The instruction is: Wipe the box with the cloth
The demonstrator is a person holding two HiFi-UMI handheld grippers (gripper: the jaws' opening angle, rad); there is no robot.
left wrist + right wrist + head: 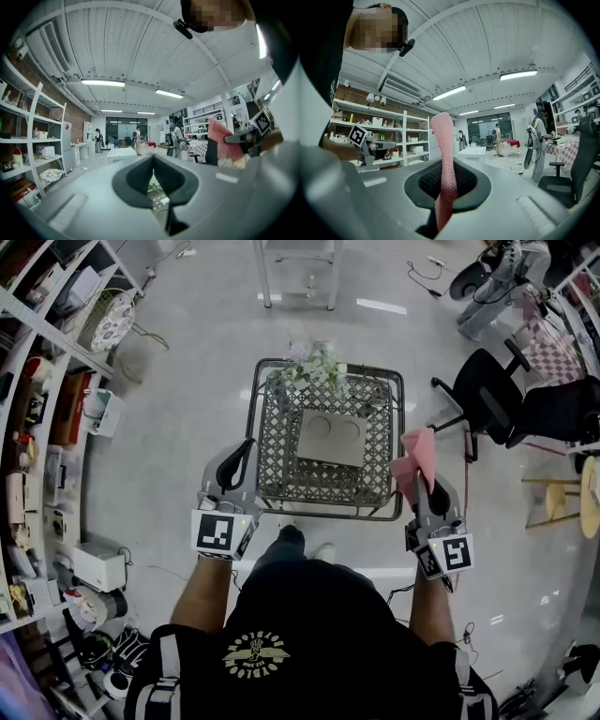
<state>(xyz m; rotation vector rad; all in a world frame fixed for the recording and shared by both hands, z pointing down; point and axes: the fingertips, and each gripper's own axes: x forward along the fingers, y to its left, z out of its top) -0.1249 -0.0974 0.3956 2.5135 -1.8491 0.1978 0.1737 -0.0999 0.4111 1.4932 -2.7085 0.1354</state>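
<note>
A flat grey-tan box point(330, 437) with two round marks lies on a metal lattice table point(323, 512) in front of me. My right gripper point(419, 482) hovers off the table's right front corner, pointing up and shut on a pink cloth point(415, 457). In the right gripper view the cloth point(444, 154) stands up between the jaws. My left gripper point(248, 446) is raised off the table's left front corner. Its jaws point(153, 157) meet with nothing between them. Neither gripper touches the box.
A bunch of pale flowers point(314, 367) sits at the table's far edge. Cluttered shelves point(37, 427) line the left. A black office chair point(497, 395) and a wooden stool point(586, 498) stand to the right. A white frame table point(298, 273) is beyond.
</note>
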